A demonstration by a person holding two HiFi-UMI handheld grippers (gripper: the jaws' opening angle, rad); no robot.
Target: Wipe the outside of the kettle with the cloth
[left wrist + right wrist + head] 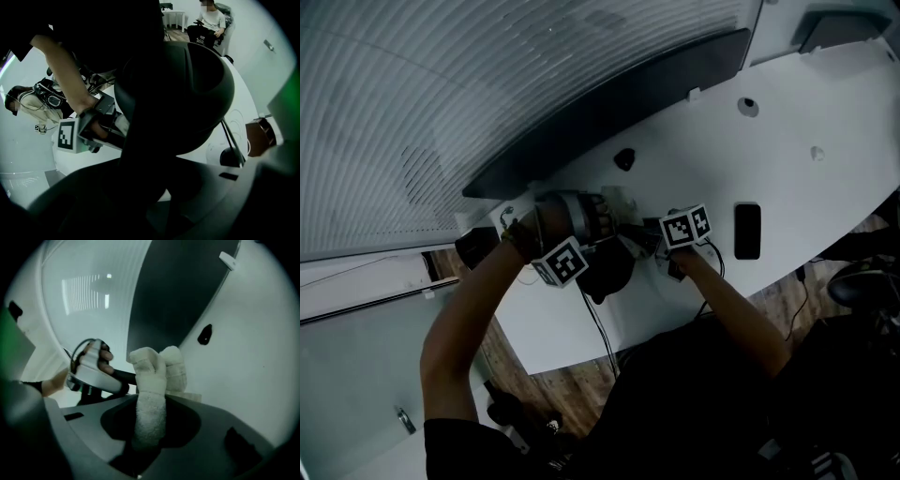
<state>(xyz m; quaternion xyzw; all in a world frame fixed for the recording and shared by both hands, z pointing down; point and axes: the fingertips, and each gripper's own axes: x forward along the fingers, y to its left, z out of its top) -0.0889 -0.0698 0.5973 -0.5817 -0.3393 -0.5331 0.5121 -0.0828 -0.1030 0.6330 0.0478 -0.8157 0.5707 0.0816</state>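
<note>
The table [825,103] was a big white curved one, sweeping from the lower middle of the head view up to the upper right. A long dark panel [609,103] ran along its back edge. Lying flat right of centre was a black phone-looking slab [747,231]. A small dark blob [624,159], couldn't tell what, sat above centre near the panel, with a round cable hole [748,107] further up right. A black cable [602,328] trailed off the front edge, bottom middle.

1. The dark round-bodied kettle [197,89] sits at the near edge of the white table [787,141].
2. The cream terry cloth [151,390], bunched, stands upright, clamped in the right gripper [147,432].
</note>
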